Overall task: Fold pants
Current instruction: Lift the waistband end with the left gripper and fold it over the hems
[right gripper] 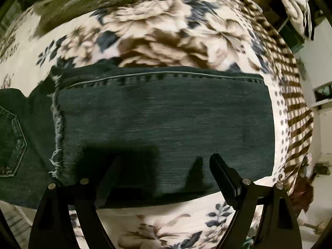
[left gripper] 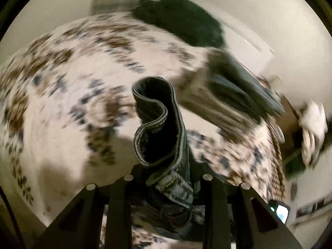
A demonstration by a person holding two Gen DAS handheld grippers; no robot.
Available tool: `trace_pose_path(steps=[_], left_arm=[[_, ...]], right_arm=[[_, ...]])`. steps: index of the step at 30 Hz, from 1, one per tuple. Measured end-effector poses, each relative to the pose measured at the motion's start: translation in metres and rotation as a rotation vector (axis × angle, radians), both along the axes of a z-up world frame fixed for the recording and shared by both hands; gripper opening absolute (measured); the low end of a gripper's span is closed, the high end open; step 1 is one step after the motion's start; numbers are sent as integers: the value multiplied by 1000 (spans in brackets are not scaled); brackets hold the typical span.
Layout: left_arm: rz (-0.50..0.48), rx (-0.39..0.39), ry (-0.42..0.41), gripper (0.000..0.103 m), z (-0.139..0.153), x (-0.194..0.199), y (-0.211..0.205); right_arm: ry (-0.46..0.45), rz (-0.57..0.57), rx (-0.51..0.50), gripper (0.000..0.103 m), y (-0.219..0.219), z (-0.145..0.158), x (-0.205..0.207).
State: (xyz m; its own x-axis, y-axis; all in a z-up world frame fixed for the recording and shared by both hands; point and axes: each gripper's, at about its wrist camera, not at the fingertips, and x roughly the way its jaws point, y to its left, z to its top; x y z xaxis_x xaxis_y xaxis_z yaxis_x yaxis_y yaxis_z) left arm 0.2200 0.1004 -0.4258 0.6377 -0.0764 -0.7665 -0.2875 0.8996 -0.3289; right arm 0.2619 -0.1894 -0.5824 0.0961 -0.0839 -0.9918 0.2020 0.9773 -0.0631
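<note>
Dark denim pants (right gripper: 161, 120) lie folded on a floral bedspread (right gripper: 157, 31), with a frayed hem at the left and a back pocket (right gripper: 10, 141) at the far left. My right gripper (right gripper: 166, 166) is open and empty, hovering just above the near edge of the folded leg. In the left wrist view my left gripper (left gripper: 166, 178) is shut on a bunched part of the pants (left gripper: 159, 124), whose waistband curls up in front of the camera above the bed. That view is blurred by motion.
In the left wrist view a dark garment (left gripper: 180, 20) lies at the far side of the bedspread (left gripper: 62, 78), with more folded clothes (left gripper: 238, 91) to the right. The bed's checked border (right gripper: 290, 87) and edge are at the right.
</note>
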Motion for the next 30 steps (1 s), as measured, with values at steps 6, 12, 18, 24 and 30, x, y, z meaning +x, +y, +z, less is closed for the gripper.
trace_pose_path(steps=[6,12,18,24,30], left_arm=[[-240,61,-15,24,23,15,-109],[-485,91,50,24,-5,28,-221],[-674,205,194,24,-84,31,-323],[-731,297,252,25,-127,27,-350],[-714,245,301,42,-125,30,-351]], right_arm=[[-38,-43,4,89,-59,17,-6],[-46,-181,6,89,-151,24,-24],[12,-274,0,89,-234,0,-50],[12,-285,23,89,-275,-3,-60],[-37,-261,108,89,-284,8,-54]])
